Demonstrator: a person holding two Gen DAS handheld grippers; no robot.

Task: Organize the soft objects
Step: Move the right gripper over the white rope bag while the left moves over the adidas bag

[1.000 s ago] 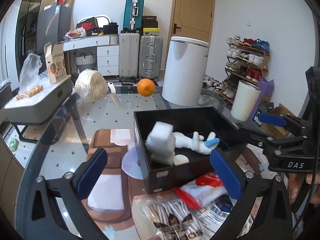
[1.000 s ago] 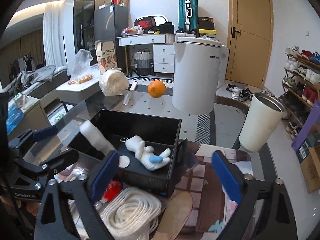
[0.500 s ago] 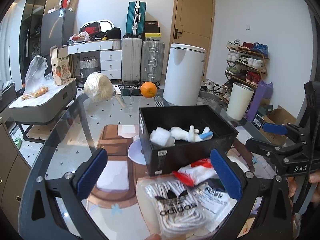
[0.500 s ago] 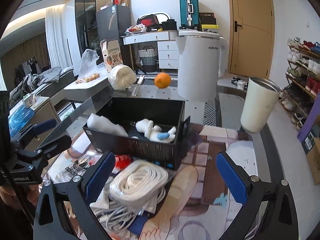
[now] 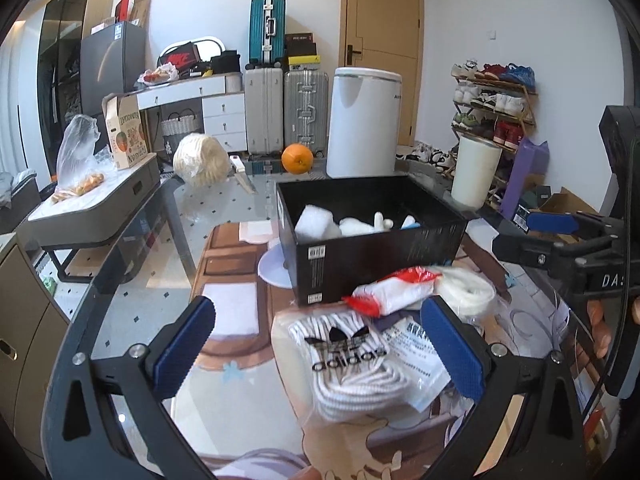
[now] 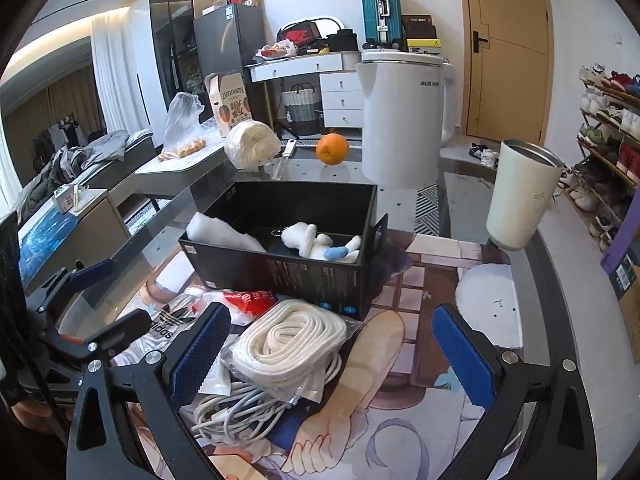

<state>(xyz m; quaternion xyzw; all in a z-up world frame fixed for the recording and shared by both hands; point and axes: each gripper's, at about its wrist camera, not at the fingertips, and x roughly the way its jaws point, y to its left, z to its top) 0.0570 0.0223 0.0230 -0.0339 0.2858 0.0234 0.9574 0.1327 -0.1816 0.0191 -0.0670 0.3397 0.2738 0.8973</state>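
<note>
A black box [image 5: 372,240] [image 6: 296,268] stands on the glass table and holds a white foam block [image 5: 316,227] [image 6: 220,232] and a white plush toy [image 6: 316,242] [image 5: 380,222]. In front of it lie a bagged pack of white adidas socks [image 5: 348,360], a red-and-white packet [image 5: 394,288] [image 6: 250,300], a bagged coil of white rope [image 6: 290,340] [image 5: 466,292] and a white cable [image 6: 236,412]. My left gripper [image 5: 318,344] is open above the socks. My right gripper [image 6: 332,348] is open above the rope. Both are empty.
An orange [image 5: 297,159] [image 6: 332,149], a knife [image 5: 244,174] and a white yarn ball [image 5: 200,159] [image 6: 250,148] lie at the table's far side. A cream tumbler [image 6: 520,196] stands at the right. A printed mat [image 6: 420,320] covers the table.
Both grippers have pulled back and down from the box. The box now sits farther off and the socks, packet, rope and cable have come into view between the fingers.
</note>
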